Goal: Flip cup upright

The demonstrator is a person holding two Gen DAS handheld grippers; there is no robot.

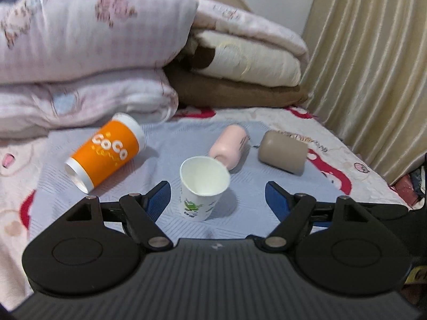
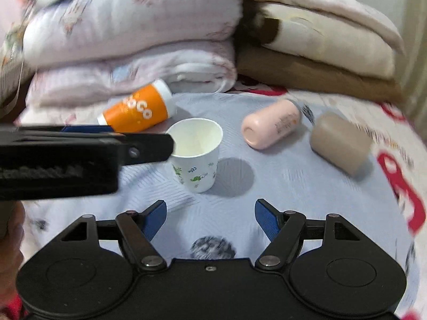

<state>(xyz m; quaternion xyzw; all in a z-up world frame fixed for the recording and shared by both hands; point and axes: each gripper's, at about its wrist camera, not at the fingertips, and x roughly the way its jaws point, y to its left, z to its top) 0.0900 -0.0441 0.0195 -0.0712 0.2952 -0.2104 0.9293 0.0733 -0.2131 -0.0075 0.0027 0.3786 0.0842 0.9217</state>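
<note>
paper cup (image 1: 204, 186): stands mouth up on the bed (image 1: 267, 208), centre, near the cameras. judged light, thin-walled, easily crushed; take it gently at mid-wall.
orange cup (image 1: 105, 150): on its side, far left. stiffer, likely light; grip across the sleeve.
pink cup (image 1: 229, 146), tan cup (image 1: 284, 152): on their sides, far right.
left tongs (image 1: 217, 198): released, cup between.
right tongs (image 2: 210, 217): released, holding nothing.

Both grippers (image 1: 218, 196) (image 2: 210, 214) are black, with blue finger pads (image 1: 158, 200), silver pivot screws and ribbed housings
</note>
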